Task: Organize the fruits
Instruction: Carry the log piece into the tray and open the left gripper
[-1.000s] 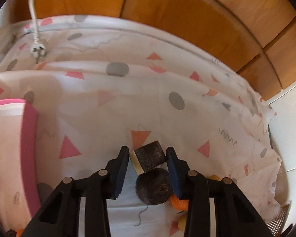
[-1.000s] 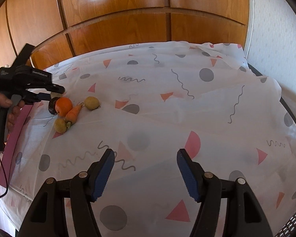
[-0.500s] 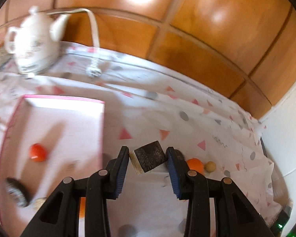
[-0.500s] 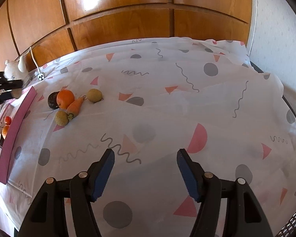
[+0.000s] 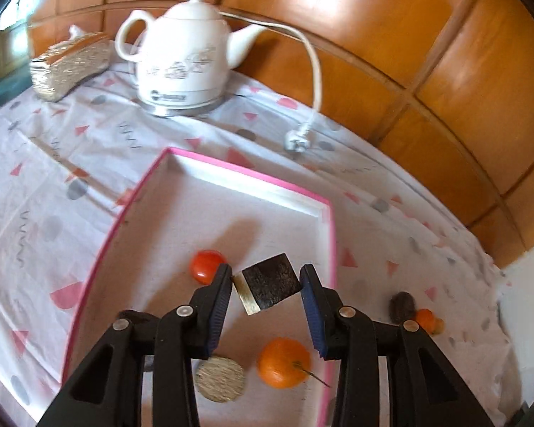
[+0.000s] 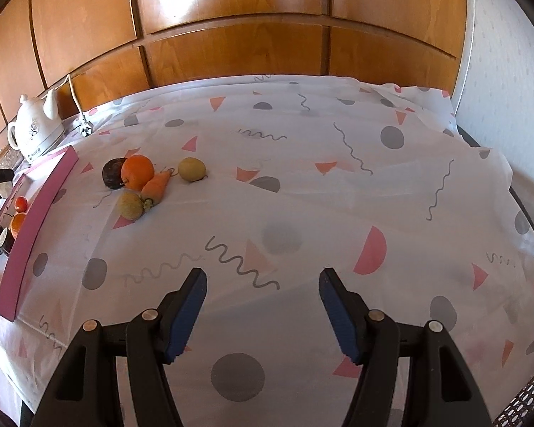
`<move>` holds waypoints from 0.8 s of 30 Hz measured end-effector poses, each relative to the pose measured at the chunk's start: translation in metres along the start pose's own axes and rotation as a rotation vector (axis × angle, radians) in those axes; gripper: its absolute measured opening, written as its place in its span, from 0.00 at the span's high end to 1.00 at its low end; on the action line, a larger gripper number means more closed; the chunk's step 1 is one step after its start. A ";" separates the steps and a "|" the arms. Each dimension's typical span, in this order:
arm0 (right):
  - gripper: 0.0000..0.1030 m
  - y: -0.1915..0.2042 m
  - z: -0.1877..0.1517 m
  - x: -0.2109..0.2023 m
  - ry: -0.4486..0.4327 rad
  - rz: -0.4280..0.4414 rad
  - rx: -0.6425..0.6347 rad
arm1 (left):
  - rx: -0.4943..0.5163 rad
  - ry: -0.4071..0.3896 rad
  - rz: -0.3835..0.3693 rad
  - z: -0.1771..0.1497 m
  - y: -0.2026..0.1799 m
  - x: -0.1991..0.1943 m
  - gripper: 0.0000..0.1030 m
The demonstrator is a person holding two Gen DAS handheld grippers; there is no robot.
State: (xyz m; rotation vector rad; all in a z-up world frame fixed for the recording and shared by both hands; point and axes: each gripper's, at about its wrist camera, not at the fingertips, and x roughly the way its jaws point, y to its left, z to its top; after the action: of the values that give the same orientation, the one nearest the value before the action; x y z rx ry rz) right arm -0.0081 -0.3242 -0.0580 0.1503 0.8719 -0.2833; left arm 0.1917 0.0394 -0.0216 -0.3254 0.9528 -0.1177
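Observation:
My left gripper (image 5: pixel 266 286) hangs over the pink-rimmed tray (image 5: pixel 329 242) with a dark cut fruit piece (image 5: pixel 272 283), pale on its cut side, between its pads. Its jaws are opening, and both pads still touch the piece. Under it in the tray lie a red tomato (image 5: pixel 207 267), an orange (image 5: pixel 283 363) and a pale cut half (image 5: pixel 220 379). On the cloth lie a dark fruit (image 6: pixel 113 173), an orange (image 6: pixel 137 172), a carrot (image 6: pixel 155 186) and two yellowish fruits (image 6: pixel 192 169). My right gripper (image 6: pixel 263 284) is open over bare cloth with nothing between its fingers.
A white kettle (image 5: pixel 181 57) with its cord and plug (image 5: pixel 295 140) stands behind the tray, and a tissue box (image 5: pixel 71 64) sits to its left. Wooden panels (image 6: pixel 231 17) close the back. The patterned cloth (image 6: pixel 338 195) covers the table to a white wall on the right.
My left gripper has carried the dark piece from the fruit pile leftwards to above the tray, so the kettle has come into its view. The right gripper has stayed put.

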 end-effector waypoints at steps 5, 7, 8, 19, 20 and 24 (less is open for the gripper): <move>0.35 0.001 0.000 -0.001 0.003 -0.007 -0.003 | 0.004 -0.035 0.025 -0.009 0.003 -0.011 0.51; 0.35 0.001 0.000 -0.001 0.005 -0.007 -0.001 | 0.017 -0.055 0.050 -0.016 0.002 -0.020 0.51; 0.35 0.001 0.000 -0.001 0.005 -0.007 -0.001 | 0.020 -0.061 0.056 -0.020 0.001 -0.024 0.51; 0.35 0.008 -0.001 -0.004 -0.002 0.005 -0.016 | 0.077 -0.082 0.088 -0.078 0.003 -0.059 0.45; 0.35 0.009 -0.002 -0.005 -0.005 0.006 -0.018 | 0.081 -0.083 0.089 -0.082 0.003 -0.061 0.44; 0.35 0.012 -0.002 -0.008 -0.010 0.012 -0.028 | 0.094 -0.097 0.109 -0.096 0.009 -0.073 0.33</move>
State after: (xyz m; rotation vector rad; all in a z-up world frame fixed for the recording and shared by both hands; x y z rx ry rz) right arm -0.0106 -0.3107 -0.0528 0.1282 0.8643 -0.2605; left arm 0.0712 0.0443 -0.0192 -0.1906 0.8641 -0.0462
